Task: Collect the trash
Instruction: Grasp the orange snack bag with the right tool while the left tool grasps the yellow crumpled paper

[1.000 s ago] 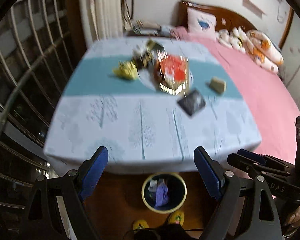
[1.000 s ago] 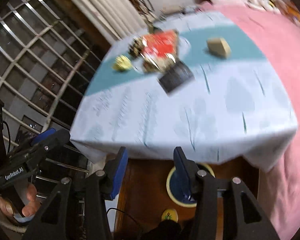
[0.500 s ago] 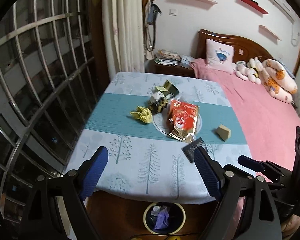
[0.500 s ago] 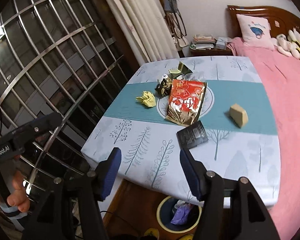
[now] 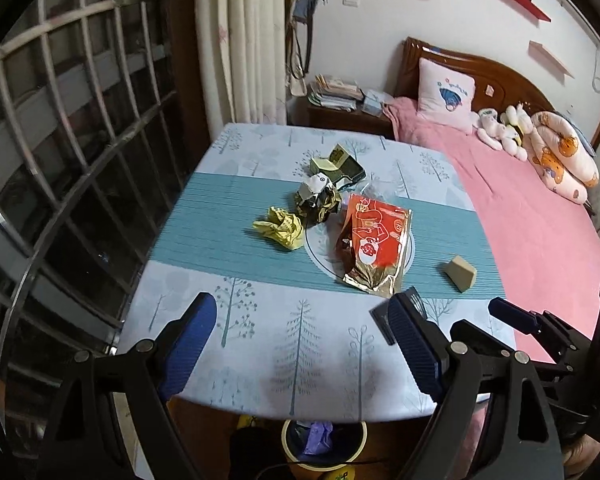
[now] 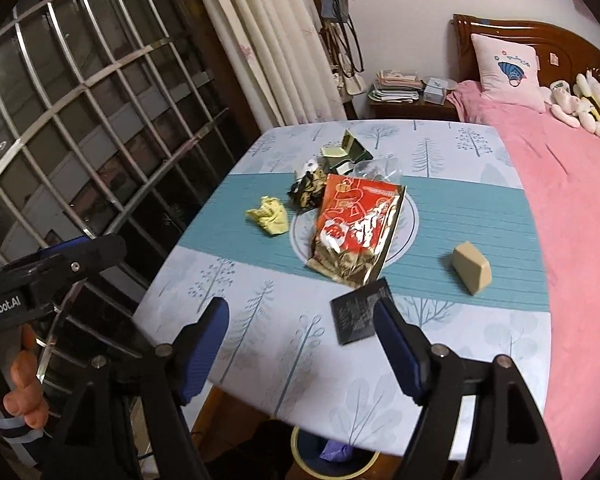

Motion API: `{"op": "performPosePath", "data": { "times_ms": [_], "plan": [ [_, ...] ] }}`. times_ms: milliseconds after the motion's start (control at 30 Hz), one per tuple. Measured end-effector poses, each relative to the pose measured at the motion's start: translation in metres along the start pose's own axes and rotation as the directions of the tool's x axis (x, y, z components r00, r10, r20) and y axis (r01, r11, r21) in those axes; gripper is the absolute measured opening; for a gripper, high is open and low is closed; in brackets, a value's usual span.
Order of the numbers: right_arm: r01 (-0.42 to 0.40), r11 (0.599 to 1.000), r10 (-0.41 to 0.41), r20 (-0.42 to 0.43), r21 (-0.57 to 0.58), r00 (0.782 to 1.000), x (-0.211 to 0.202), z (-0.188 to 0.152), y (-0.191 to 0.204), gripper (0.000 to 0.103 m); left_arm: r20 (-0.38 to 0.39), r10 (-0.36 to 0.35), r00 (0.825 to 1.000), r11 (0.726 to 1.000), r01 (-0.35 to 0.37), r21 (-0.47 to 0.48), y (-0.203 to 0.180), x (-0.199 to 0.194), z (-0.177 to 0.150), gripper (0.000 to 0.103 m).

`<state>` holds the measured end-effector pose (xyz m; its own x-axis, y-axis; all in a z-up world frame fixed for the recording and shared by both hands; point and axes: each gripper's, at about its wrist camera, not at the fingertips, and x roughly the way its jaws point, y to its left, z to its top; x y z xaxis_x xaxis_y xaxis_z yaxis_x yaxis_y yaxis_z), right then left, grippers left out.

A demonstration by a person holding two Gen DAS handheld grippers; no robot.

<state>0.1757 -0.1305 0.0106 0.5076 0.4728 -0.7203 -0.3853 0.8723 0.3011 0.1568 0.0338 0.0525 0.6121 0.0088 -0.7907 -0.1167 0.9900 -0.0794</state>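
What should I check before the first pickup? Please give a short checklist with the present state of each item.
1. Left tool open and holding nothing: ok.
2. Right tool open and holding nothing: ok.
3. Nearest piece, the black packet, lies flat and apart from the red snack bag: ok.
4. Trash bin under the near table edge, top open: ok; how much room is left inside: cannot tell.
5. Tan wedge stands alone, free to reach: ok.
6. Yellow crumpled paper clear of the dark foil wrapper: cannot tell.
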Motion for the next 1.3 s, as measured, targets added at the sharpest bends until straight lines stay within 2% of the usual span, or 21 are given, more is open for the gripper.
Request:
{"op": "performPosePath", "data": {
  "times_ms": [167, 367, 533, 700, 833, 1000, 1133, 1167, 1300],
  "plan": [
    [0.072, 0.995, -0.071, -0.023, 0.069, 0.997, 0.036, 0.024, 0.001, 0.075, -0.085, -0.057, 0.995, 0.998, 0.060, 0.036, 0.020, 0.052, 0.034, 0.086],
    [0.172, 0.971, -0.160, -0.085, 0.168, 0.983, 0.097, 0.049, -0.002, 0.075, -0.182, -0.105, 0.978, 0.987, 0.125, 0.098, 0.047, 0.122, 0.075, 0.086],
    [0.245, 0.940, -0.215, -0.145, 0.239, 0.966, 0.149, 0.057, -0.008, 0.075, -0.287, -0.147, 0.947, 0.977, 0.184, 0.106, 0.064, 0.188, 0.095, 0.086],
    [0.318, 0.920, -0.274, -0.204, 0.228, 0.940, 0.199, 0.059, -0.002, 0.075, -0.374, -0.164, 0.913, 0.968, 0.222, 0.116, 0.068, 0.241, 0.097, 0.086],
    [0.392, 0.896, -0.346, -0.224, 0.211, 0.911, 0.221, 0.058, -0.001, 0.075, -0.422, -0.185, 0.887, 0.963, 0.248, 0.101, 0.071, 0.270, 0.095, 0.086],
    [0.482, 0.856, -0.440, -0.228, 0.188, 0.869, 0.233, 0.061, 0.000, 0.083, -0.461, -0.213, 0.862, 0.954, 0.285, 0.093, 0.066, 0.294, 0.094, 0.086],
    [0.558, 0.808, -0.508, -0.254, 0.189, 0.823, 0.237, 0.060, -0.008, 0.083, -0.468, -0.219, 0.856, 0.947, 0.302, 0.110, 0.059, 0.300, 0.094, 0.086],
    [0.566, 0.800, -0.513, -0.262, 0.198, 0.817, 0.238, 0.058, -0.011, 0.083, -0.470, -0.221, 0.854, 0.944, 0.308, 0.115, 0.057, 0.301, 0.095, 0.086],
    [0.565, 0.790, -0.506, -0.268, 0.237, 0.820, 0.238, 0.055, -0.021, 0.083, -0.482, -0.210, 0.851, 0.941, 0.309, 0.135, 0.047, 0.310, 0.094, 0.086]
  ]
}}
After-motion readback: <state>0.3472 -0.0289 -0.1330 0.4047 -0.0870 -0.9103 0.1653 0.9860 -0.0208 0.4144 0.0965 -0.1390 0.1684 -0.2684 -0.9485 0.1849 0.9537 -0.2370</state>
